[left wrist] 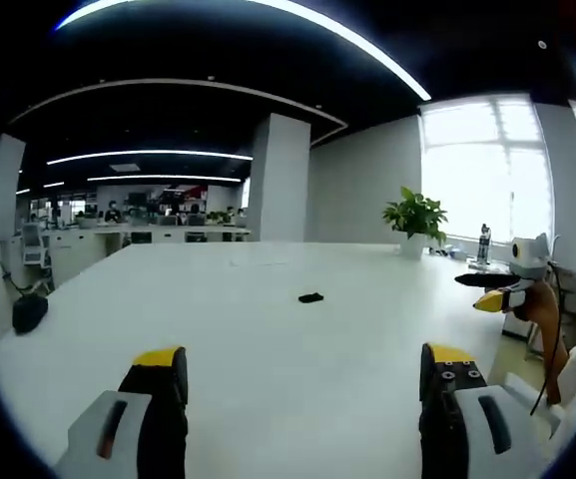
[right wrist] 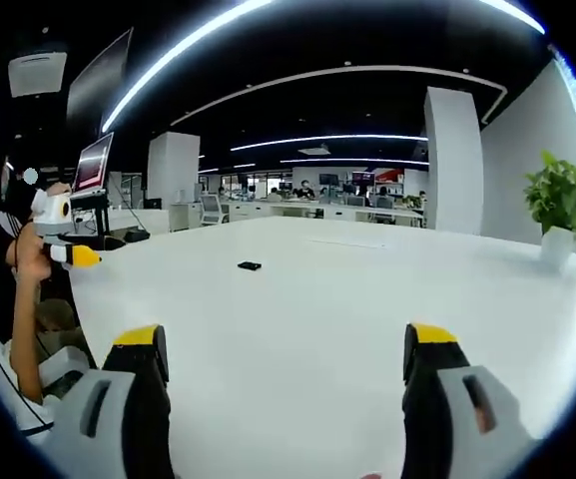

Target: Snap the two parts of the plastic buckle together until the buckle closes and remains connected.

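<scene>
Big white counter (left wrist: 268, 339) is taking up most of both views, running back toward an open office w/ desks and ceiling light strips. White pillar (left wrist: 280, 178) is standing behind the counter's far edge in the left gripper view; bright window (left wrist: 487, 170) is glowing on its right side. Potted plant (left wrist: 416, 222) is sitting at the far corner of the counter, near the window; same plant (right wrist: 561, 205) is showing at the right edge of the right gripper view.

Left hand-held gripper (left wrist: 302, 374) is hovering over the near counter, jaws spread wide, released, nothing betw. them. Right hand-held gripper (right wrist: 286, 354) is doing the same, jaws wide apart, empty. Each one is poking into the other's view from the side: right one (left wrist: 502, 294) w/ yellow tip, left one (right wrist: 68, 251) gripped by the person's hand (right wrist: 30, 254).

Dark object (left wrist: 29, 312) is lying near the counter's left edge.

Plastic buckle (left wrist: 310, 297) is lying on the counter mid-way back, small and black, well apart from both grippers; also seen (right wrist: 250, 265) in the right gripper view. Too small to tell if its parts are joined.
</scene>
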`<state>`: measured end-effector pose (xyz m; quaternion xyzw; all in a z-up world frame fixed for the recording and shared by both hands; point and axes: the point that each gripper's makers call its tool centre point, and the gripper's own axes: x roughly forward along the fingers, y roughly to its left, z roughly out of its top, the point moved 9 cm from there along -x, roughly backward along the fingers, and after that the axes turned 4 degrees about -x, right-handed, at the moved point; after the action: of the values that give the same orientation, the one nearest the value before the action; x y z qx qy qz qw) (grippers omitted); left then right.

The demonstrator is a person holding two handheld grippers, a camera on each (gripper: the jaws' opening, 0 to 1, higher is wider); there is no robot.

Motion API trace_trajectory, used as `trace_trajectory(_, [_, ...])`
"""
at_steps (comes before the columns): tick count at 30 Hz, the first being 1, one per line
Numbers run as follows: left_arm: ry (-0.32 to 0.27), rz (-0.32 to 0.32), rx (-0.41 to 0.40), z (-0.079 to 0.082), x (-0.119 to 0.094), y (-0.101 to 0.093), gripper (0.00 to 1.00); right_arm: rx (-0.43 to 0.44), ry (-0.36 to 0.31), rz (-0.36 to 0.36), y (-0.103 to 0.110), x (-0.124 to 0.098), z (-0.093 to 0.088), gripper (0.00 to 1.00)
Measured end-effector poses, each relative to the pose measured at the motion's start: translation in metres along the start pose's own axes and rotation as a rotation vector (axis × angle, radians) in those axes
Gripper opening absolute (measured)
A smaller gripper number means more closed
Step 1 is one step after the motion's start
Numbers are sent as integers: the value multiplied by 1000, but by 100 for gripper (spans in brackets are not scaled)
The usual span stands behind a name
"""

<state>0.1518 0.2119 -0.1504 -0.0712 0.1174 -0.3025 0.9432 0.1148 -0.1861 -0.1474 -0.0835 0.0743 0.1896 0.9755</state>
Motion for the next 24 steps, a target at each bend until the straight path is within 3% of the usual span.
trace_trajectory(10, [5, 39, 0, -3, -4, 2, 98, 0, 3, -23, -1, 0, -1, 99])
trace_trajectory(16, [-12, 67, 2, 0, -11, 5, 98, 31, 7, -89, -8, -8, -3, 98])
trace_trajectory(24, [-29, 72, -10, 3, -12, 8, 98, 50, 10, -117, -14, -12, -2, 98])
